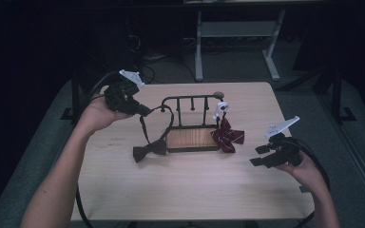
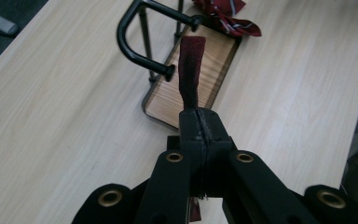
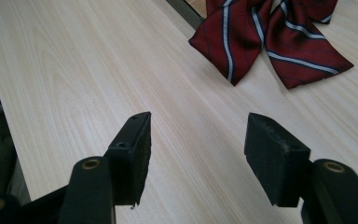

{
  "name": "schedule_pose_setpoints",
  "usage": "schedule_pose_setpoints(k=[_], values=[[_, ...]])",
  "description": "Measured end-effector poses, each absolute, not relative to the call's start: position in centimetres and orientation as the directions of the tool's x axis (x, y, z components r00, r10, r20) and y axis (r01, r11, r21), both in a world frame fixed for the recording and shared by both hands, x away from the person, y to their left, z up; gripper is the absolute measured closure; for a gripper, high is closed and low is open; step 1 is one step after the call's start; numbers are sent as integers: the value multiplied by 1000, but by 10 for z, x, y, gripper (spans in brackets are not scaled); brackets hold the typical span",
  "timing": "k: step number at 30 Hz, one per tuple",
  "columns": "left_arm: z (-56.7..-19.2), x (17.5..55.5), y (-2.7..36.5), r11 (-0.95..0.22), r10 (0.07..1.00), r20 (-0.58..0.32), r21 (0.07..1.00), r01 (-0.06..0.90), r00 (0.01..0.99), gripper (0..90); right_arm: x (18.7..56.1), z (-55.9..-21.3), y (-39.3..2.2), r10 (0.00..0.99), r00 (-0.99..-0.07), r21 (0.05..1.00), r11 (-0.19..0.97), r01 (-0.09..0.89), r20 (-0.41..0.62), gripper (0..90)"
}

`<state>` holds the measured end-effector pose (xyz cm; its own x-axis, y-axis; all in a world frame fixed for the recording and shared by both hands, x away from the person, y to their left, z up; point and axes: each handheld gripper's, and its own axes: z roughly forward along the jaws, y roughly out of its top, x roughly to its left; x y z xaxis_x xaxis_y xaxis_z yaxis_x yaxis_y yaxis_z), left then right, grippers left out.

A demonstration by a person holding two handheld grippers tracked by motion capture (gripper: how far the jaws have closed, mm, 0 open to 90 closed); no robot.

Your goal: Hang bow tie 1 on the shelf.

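Left tool [image 2: 199, 122]: jaws clamped flat on the dark red strap [image 2: 189, 70] of a bow tie; in the high view it is raised over the worktop's far left.
Dark bow tie [image 1: 149, 150]: the bow lies on the worktop [image 1: 180, 190] just beside the rack's left end; the strap rises from it in a loop to the left tool [image 1: 140, 110].
Right tool [image 3: 196, 149]: jaws wide apart, nothing between them, low over bare worktop [image 3: 65, 60]; seen from above at near right [image 1: 259, 156].
Striped bow tie [image 3: 270, 39]: red with pale stripes, at the rack's right end, partly on its base; near the right tool but apart from it.
Rack [image 1: 190, 103]: black metal rail with pegs over a wooden base tray [image 2: 200, 84]; the tray's wood looks bare apart from the striped tie's edge. A small white piece [image 1: 221, 108] sits at the right of the rail; what it is, cannot tell.
Handling, judged: cloth, light, limp; the strap will sag and swing. Best gripped at the strap or centre knot, not the floppy wings.
Risk, judged: the loop may snag on the rail's pegs.
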<state>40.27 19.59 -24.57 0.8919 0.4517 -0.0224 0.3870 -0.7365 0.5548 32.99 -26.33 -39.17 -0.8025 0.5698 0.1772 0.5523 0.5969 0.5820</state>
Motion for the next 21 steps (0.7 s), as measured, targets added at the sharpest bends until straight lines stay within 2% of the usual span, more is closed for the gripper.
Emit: schedule_pose_setpoints(k=[21], values=[[-249, 435, 196, -720, 541, -25, 502, 479, 841, 898, 328, -387, -261, 563, -809, 589, 602, 540, 166, 412]])
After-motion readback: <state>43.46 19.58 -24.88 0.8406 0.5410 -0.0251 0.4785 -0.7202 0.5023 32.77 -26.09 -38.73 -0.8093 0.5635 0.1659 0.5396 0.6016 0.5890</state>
